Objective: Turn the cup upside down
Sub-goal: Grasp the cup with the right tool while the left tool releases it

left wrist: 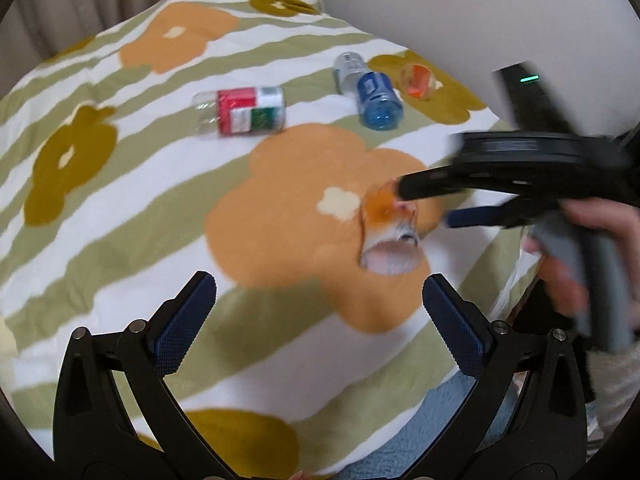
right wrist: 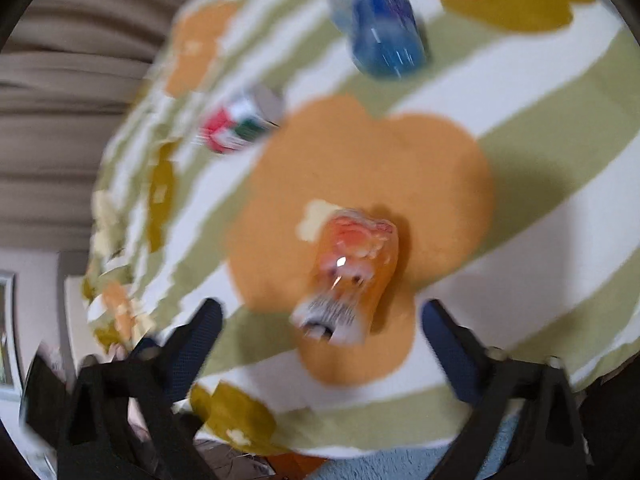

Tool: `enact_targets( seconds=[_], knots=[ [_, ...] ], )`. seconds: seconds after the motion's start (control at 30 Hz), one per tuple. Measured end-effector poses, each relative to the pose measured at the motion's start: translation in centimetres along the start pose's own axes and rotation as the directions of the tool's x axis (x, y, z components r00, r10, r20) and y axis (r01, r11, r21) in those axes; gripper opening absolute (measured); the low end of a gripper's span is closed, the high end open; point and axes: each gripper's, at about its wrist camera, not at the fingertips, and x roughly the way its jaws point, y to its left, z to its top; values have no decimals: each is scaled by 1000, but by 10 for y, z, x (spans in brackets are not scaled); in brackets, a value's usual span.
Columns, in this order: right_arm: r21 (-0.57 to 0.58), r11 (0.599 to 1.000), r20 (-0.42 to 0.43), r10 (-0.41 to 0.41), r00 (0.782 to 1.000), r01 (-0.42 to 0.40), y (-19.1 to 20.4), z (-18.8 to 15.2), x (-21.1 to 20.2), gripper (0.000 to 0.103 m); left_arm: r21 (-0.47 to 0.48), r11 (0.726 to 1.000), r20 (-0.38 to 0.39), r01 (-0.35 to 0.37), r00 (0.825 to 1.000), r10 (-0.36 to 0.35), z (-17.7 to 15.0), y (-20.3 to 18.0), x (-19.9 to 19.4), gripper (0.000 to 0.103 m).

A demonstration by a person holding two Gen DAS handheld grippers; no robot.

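Observation:
An orange-labelled clear cup (left wrist: 390,236) lies tilted on the flowered blanket (left wrist: 120,240), its mouth turned toward the left wrist camera. My right gripper (left wrist: 426,206) reaches in from the right, its fingertips just above and beside the cup. In the blurred right wrist view the cup (right wrist: 348,276) sits ahead between the widely spread fingers of the right gripper (right wrist: 324,316), and neither finger touches it. My left gripper (left wrist: 320,292) hovers open over the blanket in front of the cup, holding nothing.
Other cups lie on the blanket farther back: a red-and-green one (left wrist: 240,112), a blue one (left wrist: 378,98), a grey one (left wrist: 350,68) and a small orange one (left wrist: 418,80). A hand (left wrist: 592,220) holds the right gripper. A curtain hangs behind.

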Motion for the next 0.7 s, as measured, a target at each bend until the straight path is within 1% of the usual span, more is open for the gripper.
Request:
enact_targets(
  seconds=[0.07, 0.13, 0.17, 0.2, 0.23, 0.3, 0.37, 0.4, 0.43, 0.47, 0.5, 0.57, 0.6, 0.63, 0.67, 0.7],
  knots=[
    [36, 999, -9, -26, 1000, 26, -3, 7, 17, 77, -21, 1000, 7, 14, 1000, -14, -10, 8, -5, 103],
    [46, 998, -5, -35, 999, 36, -3, 9, 24, 75, -35, 999, 18, 14, 1000, -13, -18, 14, -10, 103],
    [37, 998, -4, -49, 999, 49, -2, 10, 26, 71, -37, 999, 21, 17, 1000, -16, -21, 16, -12, 103],
    [26, 997, -6, -66, 998, 67, -2, 12, 28, 63, -40, 999, 25, 22, 999, -21, -23, 18, -13, 103],
    [9, 996, -12, -84, 996, 84, -2, 12, 29, 58, -44, 999, 28, 25, 999, -24, -26, 18, -13, 103],
    [-18, 996, -16, -90, 996, 90, 0, 13, 31, 56, -54, 998, 34, 41, 999, -39, -28, 20, -15, 103],
    [-61, 994, -17, -93, 995, 92, 6, 12, 28, 56, -61, 997, 43, 51, 998, -49, -30, 21, -17, 103],
    [-155, 986, -51, -75, 996, 67, 10, 13, 25, 56, -62, 997, 47, 54, 998, -51, -31, 22, -19, 103],
    [-215, 974, -62, -90, 994, 75, 18, 14, 24, 56, -63, 996, 53, 56, 997, -52, -32, 22, -21, 103],
    [-287, 953, -64, -117, 991, 94, 28, 14, 21, 56, -62, 997, 58, 56, 997, -52, -33, 21, -24, 103],
    [-367, 925, -86, -134, 987, 94, 38, 13, 19, 56, -59, 997, 66, 55, 997, -51, -34, 21, -26, 103],
    [-527, 840, -95, -208, 973, 129, 59, 11, 13, 56, -53, 998, 77, 45, 996, -41, -37, 19, -32, 103],
    [-583, 801, -97, -238, 966, 139, 66, 9, 11, 56, -51, 998, 82, 40, 996, -36, -37, 19, -35, 103],
    [-653, 743, -111, -284, 952, 146, 76, 6, 13, 56, -48, 998, 86, 34, 996, -30, -39, 17, -37, 103],
    [-688, 711, -125, -314, 941, 146, 81, 5, 16, 56, -50, 998, 90, 30, 996, -25, -40, 17, -39, 103],
    [-720, 679, -147, -353, 924, 145, 84, 4, 22, 56, -55, 998, 95, 23, 995, -18, -42, 17, -41, 103]
  ],
)
